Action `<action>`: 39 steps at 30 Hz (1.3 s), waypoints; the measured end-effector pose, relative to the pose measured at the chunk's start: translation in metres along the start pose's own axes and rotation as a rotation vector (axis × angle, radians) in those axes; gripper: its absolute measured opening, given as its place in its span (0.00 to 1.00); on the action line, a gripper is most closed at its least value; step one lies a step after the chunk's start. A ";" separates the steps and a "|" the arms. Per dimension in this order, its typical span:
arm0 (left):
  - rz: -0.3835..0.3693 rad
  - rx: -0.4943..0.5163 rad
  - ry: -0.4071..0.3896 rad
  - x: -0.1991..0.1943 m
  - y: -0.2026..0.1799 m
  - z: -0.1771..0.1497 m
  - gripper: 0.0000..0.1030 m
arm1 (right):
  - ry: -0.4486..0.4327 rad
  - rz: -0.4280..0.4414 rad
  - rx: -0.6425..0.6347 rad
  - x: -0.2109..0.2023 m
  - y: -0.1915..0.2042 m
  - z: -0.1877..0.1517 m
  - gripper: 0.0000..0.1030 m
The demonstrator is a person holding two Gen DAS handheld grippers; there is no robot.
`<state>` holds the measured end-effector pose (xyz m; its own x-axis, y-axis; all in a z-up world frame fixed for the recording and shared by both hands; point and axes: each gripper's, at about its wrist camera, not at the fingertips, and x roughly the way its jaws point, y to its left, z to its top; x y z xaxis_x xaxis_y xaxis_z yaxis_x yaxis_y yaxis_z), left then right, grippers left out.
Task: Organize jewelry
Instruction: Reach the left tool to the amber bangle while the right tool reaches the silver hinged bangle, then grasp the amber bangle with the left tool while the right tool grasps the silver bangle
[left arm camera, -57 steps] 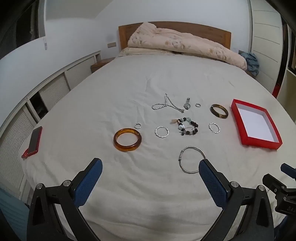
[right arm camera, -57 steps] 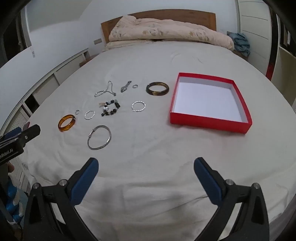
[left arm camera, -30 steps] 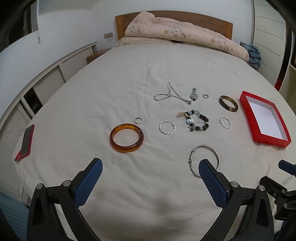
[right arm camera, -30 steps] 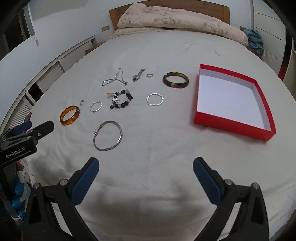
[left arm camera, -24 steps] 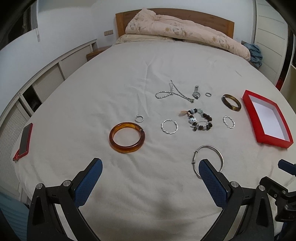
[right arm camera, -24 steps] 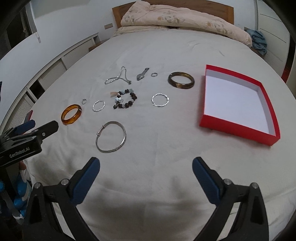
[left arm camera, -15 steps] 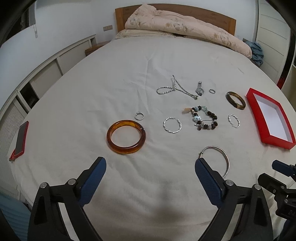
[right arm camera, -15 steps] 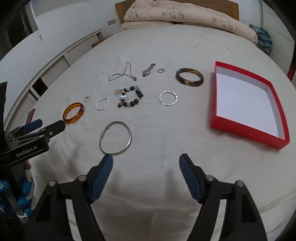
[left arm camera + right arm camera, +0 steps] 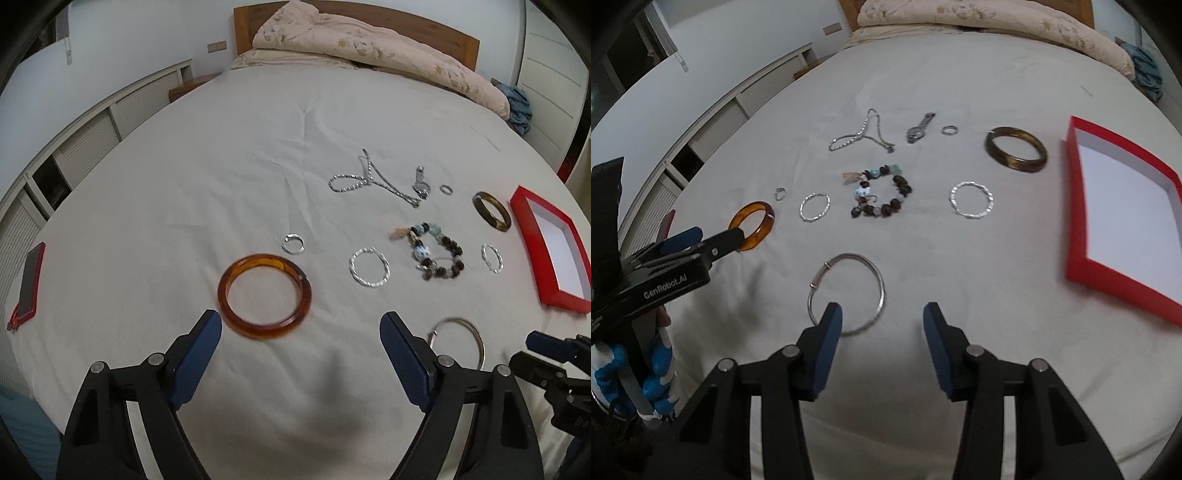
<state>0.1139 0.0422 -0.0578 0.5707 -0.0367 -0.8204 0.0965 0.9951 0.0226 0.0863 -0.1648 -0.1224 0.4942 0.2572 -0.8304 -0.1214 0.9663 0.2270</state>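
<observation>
Jewelry lies spread on a white bed. An amber bangle [image 9: 264,295] lies just ahead of my open, empty left gripper [image 9: 301,328]. A thin silver bangle [image 9: 847,293] lies just ahead of my right gripper [image 9: 882,319], which is open but narrowed and empty; its left fingertip overlaps the bangle's near rim in view. A beaded bracelet [image 9: 882,195], two twisted silver hoops [image 9: 971,199] [image 9: 814,206], a dark bangle [image 9: 1015,153], a chain [image 9: 864,134], a watch [image 9: 919,127] and two small rings [image 9: 949,130] [image 9: 780,192] lie beyond. The open red box [image 9: 1082,269] sits at right.
A phone in a red case [image 9: 28,282] lies at the bed's left edge. A folded quilt [image 9: 369,48] and wooden headboard are at the far end. White cabinets [image 9: 92,129] run along the left side. The left gripper [image 9: 683,258] shows at left in the right wrist view.
Both grippers have moved forward and down toward the jewelry. The right gripper's jaws have narrowed a lot; the left's have narrowed slightly. The jewelry has not moved.
</observation>
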 end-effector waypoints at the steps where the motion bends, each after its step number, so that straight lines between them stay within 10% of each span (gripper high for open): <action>1: -0.001 -0.009 -0.005 0.001 0.006 0.002 0.84 | 0.004 0.006 0.001 0.001 0.000 0.002 0.43; 10: -0.022 -0.044 0.015 0.015 0.030 0.012 0.83 | 0.038 0.025 0.002 0.024 0.000 0.010 0.43; 19: -0.046 0.016 0.122 0.056 0.014 0.013 0.60 | 0.101 0.006 -0.026 0.051 0.000 0.015 0.42; 26: -0.045 0.044 0.157 0.074 0.010 0.010 0.52 | 0.141 -0.045 -0.107 0.077 0.012 0.025 0.27; 28: -0.062 0.032 0.153 0.074 0.011 0.014 0.36 | 0.140 -0.056 -0.126 0.082 0.016 0.029 0.19; 29: -0.069 0.023 0.147 0.073 0.013 0.017 0.12 | 0.137 -0.063 -0.132 0.082 0.017 0.031 0.15; 39: -0.053 -0.006 0.092 0.028 0.014 0.013 0.10 | 0.049 -0.051 -0.161 0.042 0.020 0.037 0.04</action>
<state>0.1415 0.0539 -0.0732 0.4872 -0.0807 -0.8696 0.1196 0.9925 -0.0251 0.1362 -0.1357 -0.1337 0.4612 0.2044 -0.8634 -0.2356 0.9664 0.1029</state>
